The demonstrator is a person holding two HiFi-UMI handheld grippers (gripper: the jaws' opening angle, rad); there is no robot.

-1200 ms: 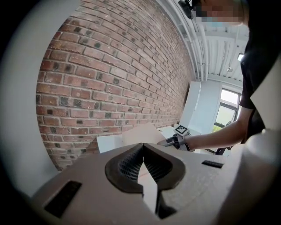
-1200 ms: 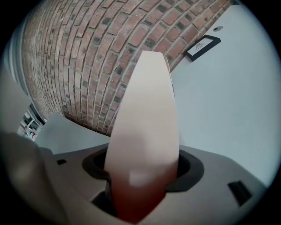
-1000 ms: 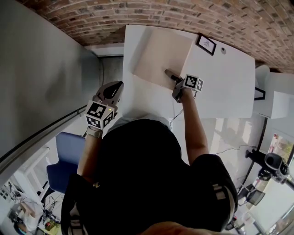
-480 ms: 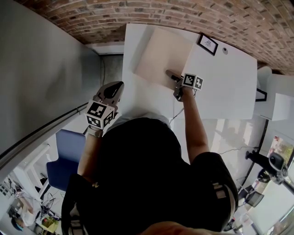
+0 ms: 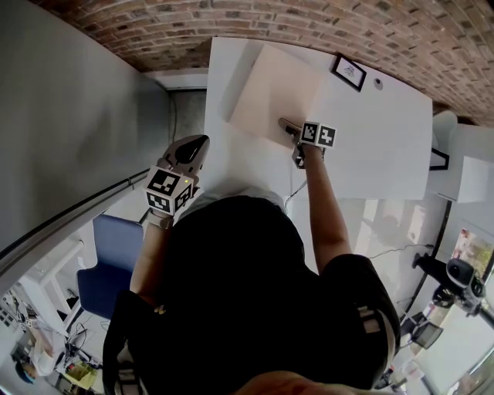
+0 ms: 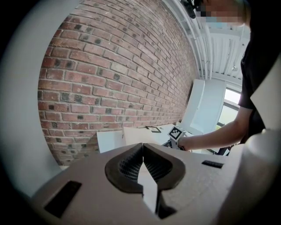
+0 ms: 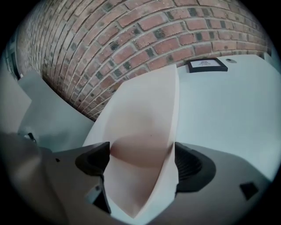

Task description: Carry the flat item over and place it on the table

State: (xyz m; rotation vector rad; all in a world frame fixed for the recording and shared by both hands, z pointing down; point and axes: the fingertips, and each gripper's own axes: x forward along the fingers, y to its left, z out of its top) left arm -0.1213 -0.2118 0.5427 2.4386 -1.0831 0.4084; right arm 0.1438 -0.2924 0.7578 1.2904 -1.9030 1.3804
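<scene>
Flat item (image 5: 270,91): a thin pale beige sheet, roughly square, with a plain surface and no print seen. It is laid flat on the white table (image 5: 378,154), on the far left part of the top, close to the brick wall (image 5: 231,23) and near the table's left edge. In the right gripper view a lighter thin edge is seen along the sheet's right side. A shadow is cast across the near part of the sheet.

Right gripper (image 7: 141,156): it is held at the sheet's near corner, pointing down at it. The jaws are spread wide and have just been opening. The corner of the sheet is seen between them but is not clamped. The sheet's right edge runs just beside the right pad; contact there cannot be told.

Left gripper (image 6: 143,151): the jaws are pressed together with nothing between them. It is held off the table's left side, well apart from the sheet.

A black-framed picture (image 5: 347,73) is laid on the table by the wall, apart from the sheet. A white card with a small dark mark is held in the frame. A small round object (image 5: 377,83) is seen just beside it. A blue chair (image 5: 116,258) is seen on the floor at lower left.
</scene>
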